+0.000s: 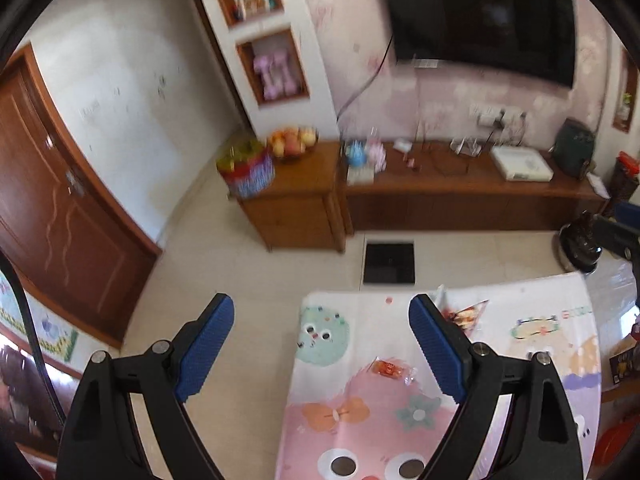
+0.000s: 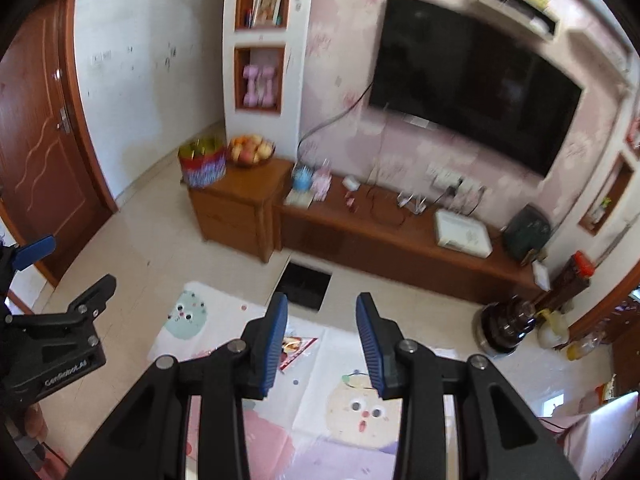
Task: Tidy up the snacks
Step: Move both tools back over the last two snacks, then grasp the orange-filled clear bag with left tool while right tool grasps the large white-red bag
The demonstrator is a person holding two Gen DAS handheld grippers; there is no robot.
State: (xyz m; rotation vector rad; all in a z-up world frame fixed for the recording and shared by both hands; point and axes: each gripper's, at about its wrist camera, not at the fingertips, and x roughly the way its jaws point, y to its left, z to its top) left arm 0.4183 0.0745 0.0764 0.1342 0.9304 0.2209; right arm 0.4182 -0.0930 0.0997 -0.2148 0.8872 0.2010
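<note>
Both grippers hang empty, left (image 1: 322, 338) spread wide, right (image 2: 322, 344) parted narrower, over a small orange clear-wrapped snack (image 1: 390, 369) and a red triangular packet (image 1: 468, 314) on the cartoon cloth (image 1: 360, 420).

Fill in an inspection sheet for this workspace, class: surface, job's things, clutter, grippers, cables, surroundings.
Surface: table under a cartoon-print cloth, mostly bare.
Job's things: small orange snack packet lying flat on the cloth; red triangular snack packet nearer the far edge.
Clutter: nothing seen on the cloth besides the packets.
Grippers: left gripper wide open, empty; right gripper jaws apart with a narrower gap, nothing between them. Both above the table.
Cables: dark cable hanging from the TV to the wooden cabinet.
Surroundings: fruit bowl, door, tiled floor.
</note>
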